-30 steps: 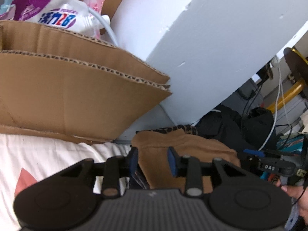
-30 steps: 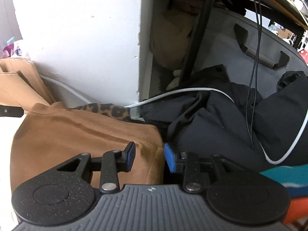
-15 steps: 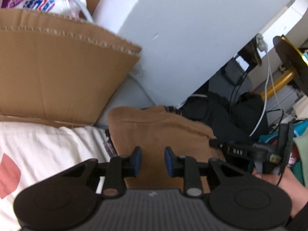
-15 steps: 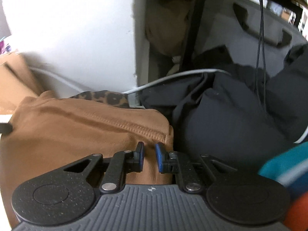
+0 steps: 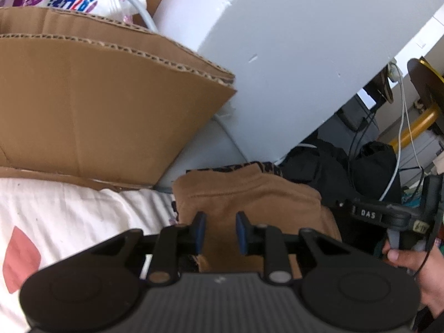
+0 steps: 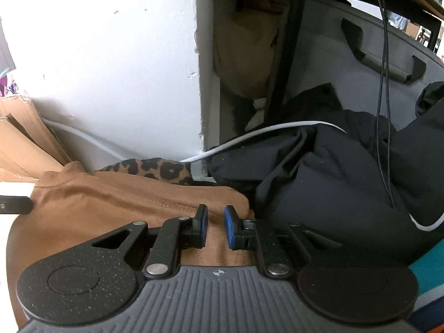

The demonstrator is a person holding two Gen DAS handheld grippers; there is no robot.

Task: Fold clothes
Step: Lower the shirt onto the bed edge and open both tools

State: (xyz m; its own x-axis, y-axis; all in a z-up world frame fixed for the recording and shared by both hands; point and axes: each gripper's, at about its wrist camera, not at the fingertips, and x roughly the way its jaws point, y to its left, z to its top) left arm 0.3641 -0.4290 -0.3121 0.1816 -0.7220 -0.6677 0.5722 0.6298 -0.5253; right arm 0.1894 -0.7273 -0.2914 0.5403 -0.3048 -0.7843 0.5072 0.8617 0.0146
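Observation:
A folded brown garment [image 5: 249, 197] lies on a white sheet beside a cardboard box; the right wrist view shows its stitched edge [image 6: 111, 202]. My left gripper [image 5: 220, 231] sits over the garment's left part, its blue pads close together with brown cloth filling the gap. My right gripper [image 6: 216, 226] is at the garment's right edge, its pads narrowly apart and pinching the brown cloth. In the left wrist view the right gripper's body [image 5: 388, 216] shows at the right, held by a hand [image 5: 402, 258]. What lies under the garment is hidden.
A cardboard box [image 5: 97, 105] stands at the left against a white wall panel [image 5: 291, 55]. Leopard-print cloth [image 6: 155, 168] pokes out behind the garment. Black clothing [image 6: 333, 180] with a white cable [image 6: 263, 136] over it lies to the right. The white sheet [image 5: 69, 216] has pink shapes.
The right jaws have narrowed from well apart onto the garment's right edge and sunk slightly. The left jaws have narrowed a little over the brown cloth.

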